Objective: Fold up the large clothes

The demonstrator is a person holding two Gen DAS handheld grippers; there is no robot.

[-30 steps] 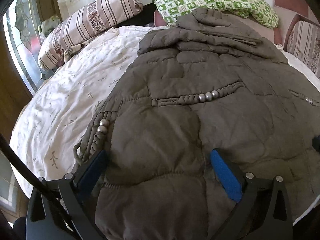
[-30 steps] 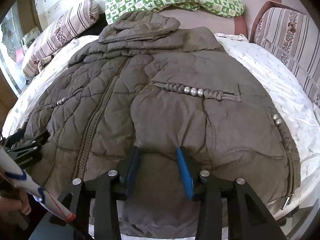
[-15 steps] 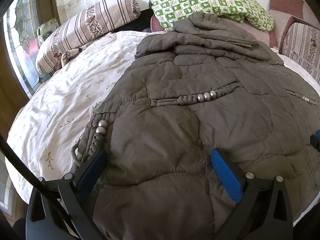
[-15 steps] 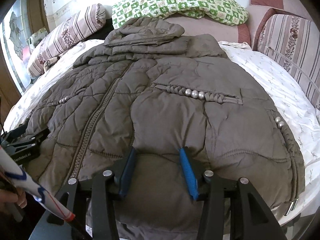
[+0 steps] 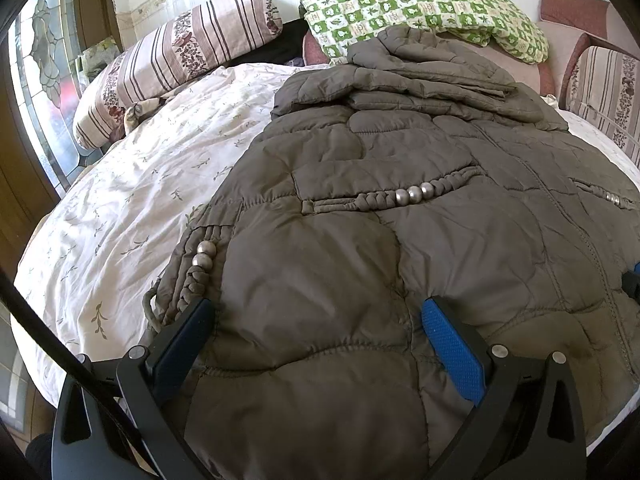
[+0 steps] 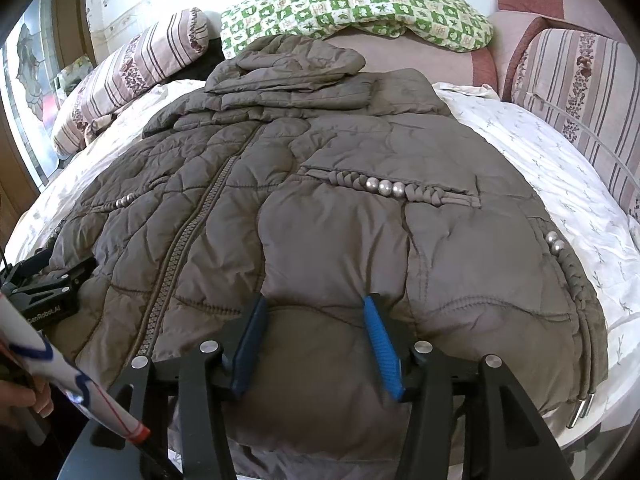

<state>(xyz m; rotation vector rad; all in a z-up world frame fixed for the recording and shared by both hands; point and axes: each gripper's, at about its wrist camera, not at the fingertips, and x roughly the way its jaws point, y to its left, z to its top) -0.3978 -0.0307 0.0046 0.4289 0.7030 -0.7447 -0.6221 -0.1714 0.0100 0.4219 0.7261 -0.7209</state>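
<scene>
**A:** Coat first: what do we have before us?

**B:** We see a large grey-brown quilted puffer coat [image 6: 320, 208] spread front-up across a bed with a white sheet printed with small leaf sprigs [image 5: 132, 208]. Its hood [image 6: 296, 60] lies folded flat at the far end, toward the pillows. A closed zip [image 6: 188, 240] runs down the middle, and each braided pocket trim carries silver beads [image 6: 384, 187].

**A:** Where are our grippers?

**B:** Both are at the near hem. Our left gripper [image 5: 316, 320] sits over the coat's left edge, its blue-padded fingers [image 5: 452, 352] spread wide with quilted fabric bulging between them; we cannot tell whether they touch the cloth. Just beside its left finger lies a braided side trim with silver beads [image 5: 202, 256].

**A:** And the right?

**B:** Our right gripper [image 6: 314, 316] is over the right half of the hem, its blue fingers [image 6: 380, 340] parted but narrower than the left's, with a mound of fabric between them. They are not pressed together. From the right wrist view, the left gripper's black body [image 6: 48, 284] shows at the coat's far left edge.

**A:** What lies around the bed?

**B:** At the head we see a green-and-white checked pillow [image 5: 420, 12] and a pink striped floral bolster [image 5: 180, 60]. A striped upholstered cushion [image 6: 580, 92] stands along the right side, and a stained-glass window [image 5: 44, 80] is on the left.
</scene>
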